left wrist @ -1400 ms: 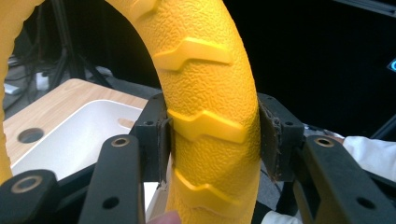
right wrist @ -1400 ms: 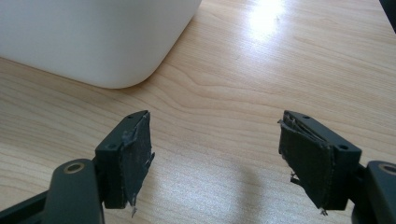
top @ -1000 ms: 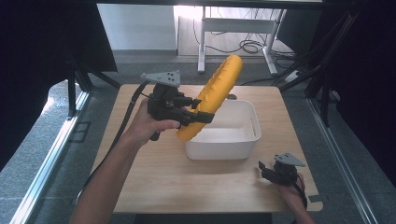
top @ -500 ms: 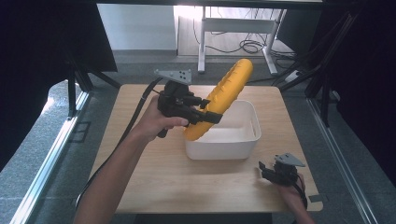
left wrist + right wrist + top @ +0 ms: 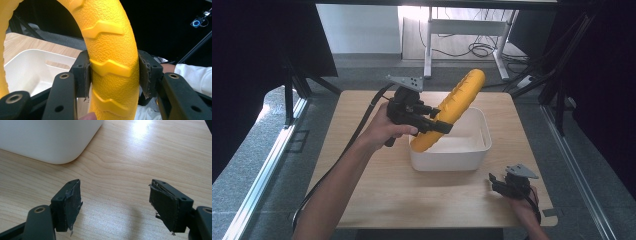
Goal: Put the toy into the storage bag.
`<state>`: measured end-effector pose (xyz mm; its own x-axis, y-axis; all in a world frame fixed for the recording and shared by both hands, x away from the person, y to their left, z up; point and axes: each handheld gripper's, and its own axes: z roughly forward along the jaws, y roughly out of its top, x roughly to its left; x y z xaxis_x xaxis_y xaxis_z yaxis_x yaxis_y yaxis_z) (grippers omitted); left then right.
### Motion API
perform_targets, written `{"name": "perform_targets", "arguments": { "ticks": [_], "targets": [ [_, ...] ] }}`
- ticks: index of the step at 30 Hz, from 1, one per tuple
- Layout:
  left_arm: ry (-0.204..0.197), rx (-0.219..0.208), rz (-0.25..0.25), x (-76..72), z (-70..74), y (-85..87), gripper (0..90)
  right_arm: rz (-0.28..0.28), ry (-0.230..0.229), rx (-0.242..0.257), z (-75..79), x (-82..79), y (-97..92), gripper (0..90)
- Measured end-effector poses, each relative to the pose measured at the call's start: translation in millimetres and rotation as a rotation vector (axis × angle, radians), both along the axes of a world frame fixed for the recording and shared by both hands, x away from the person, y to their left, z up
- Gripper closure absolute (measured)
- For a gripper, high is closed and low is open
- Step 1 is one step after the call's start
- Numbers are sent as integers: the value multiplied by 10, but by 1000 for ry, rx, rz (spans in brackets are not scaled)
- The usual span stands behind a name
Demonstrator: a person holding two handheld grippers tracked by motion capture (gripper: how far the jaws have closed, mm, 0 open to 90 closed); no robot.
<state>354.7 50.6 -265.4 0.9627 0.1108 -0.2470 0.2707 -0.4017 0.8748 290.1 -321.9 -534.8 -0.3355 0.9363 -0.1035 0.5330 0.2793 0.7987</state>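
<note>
A thick yellow ring [image 5: 455, 108] with raised arrow marks is held edge-on and tilted over the white tub [image 5: 472, 152] in the middle of the table. My left gripper [image 5: 434, 125] is shut on the ring's lower part. In the left gripper view the ring's textured band [image 5: 113, 62] is clamped between both pads, with the tub [image 5: 32, 70] behind it. My right gripper [image 5: 496, 181] rests near the table's front right corner; its jaws stand wide open over bare wood [image 5: 115, 202] with nothing between them.
The light wooden table [image 5: 377, 195] has free surface left of and in front of the tub. A corner of the tub [image 5: 50, 142] lies just ahead of the right gripper. Dark screens stand on both sides, and a white desk frame [image 5: 462, 30] is beyond the table.
My left gripper has carried the ring to the right, further over the tub. The right gripper has stayed in place.
</note>
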Motion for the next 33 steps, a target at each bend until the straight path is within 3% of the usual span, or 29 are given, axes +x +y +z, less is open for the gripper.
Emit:
{"name": "perform_targets", "arguments": {
  "ticks": [17,25,33],
  "targets": [
    [-12,44,-48,48,26,-167,507,-3,-1,-2,3,-6,-11,256],
    [9,83,-59,107,-53,-196,505,-2,-2,-5,1,-8,-9,256],
    [36,81,-71,184,-135,-209,505,2,0,-5,-2,-4,-7,256]
  ]
}}
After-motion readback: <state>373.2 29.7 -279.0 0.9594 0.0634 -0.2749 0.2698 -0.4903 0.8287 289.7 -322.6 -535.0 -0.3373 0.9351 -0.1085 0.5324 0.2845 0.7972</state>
